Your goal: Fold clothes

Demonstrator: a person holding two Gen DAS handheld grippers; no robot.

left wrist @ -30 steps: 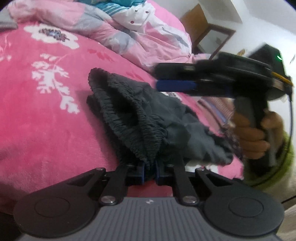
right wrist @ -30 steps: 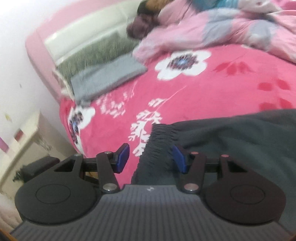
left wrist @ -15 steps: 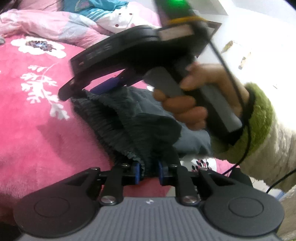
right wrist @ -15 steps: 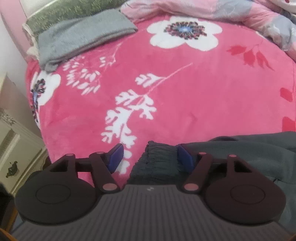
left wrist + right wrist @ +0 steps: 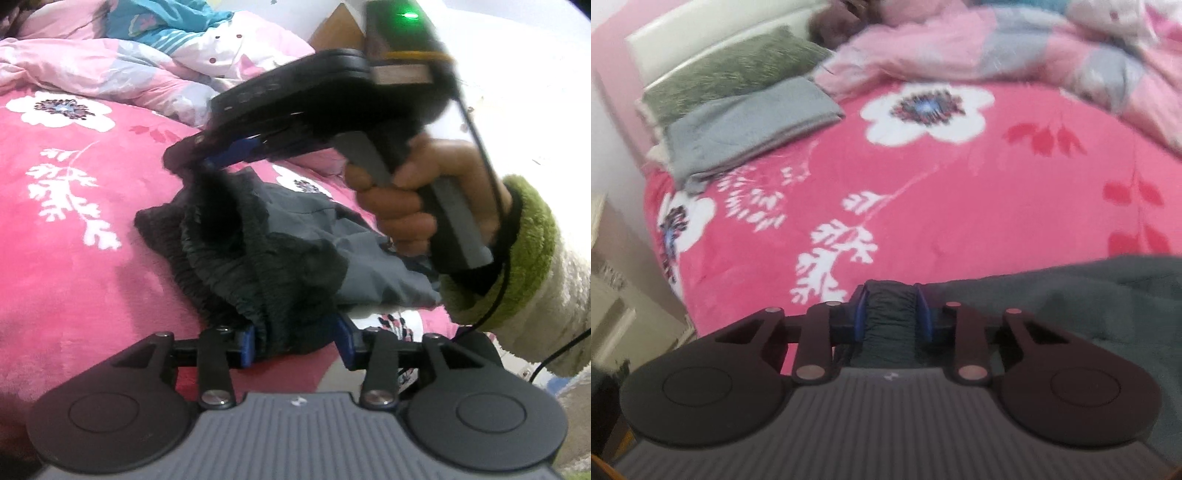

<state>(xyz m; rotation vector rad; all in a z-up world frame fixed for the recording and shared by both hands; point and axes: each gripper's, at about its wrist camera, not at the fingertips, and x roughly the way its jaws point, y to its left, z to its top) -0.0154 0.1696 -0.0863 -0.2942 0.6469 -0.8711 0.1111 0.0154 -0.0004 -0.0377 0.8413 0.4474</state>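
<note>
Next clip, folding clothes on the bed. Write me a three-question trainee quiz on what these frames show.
1. True or false: the dark grey trousers lie on a pink floral blanket.
2. What sits between the right gripper pads? A) elastic waistband B) grey towel C) nothing
3. Fill in: the sleeve cuff on the hand holding that gripper is ____.

Key: 1 true; 2 A; 3 green.

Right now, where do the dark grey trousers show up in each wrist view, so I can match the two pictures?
Left wrist: dark grey trousers bunched at centre, waistband reaching down between the opening left gripper.
Right wrist: along the lower right edge, waistband between the closing right gripper.
Shared landmark: white flower on the pink blanket.
</note>
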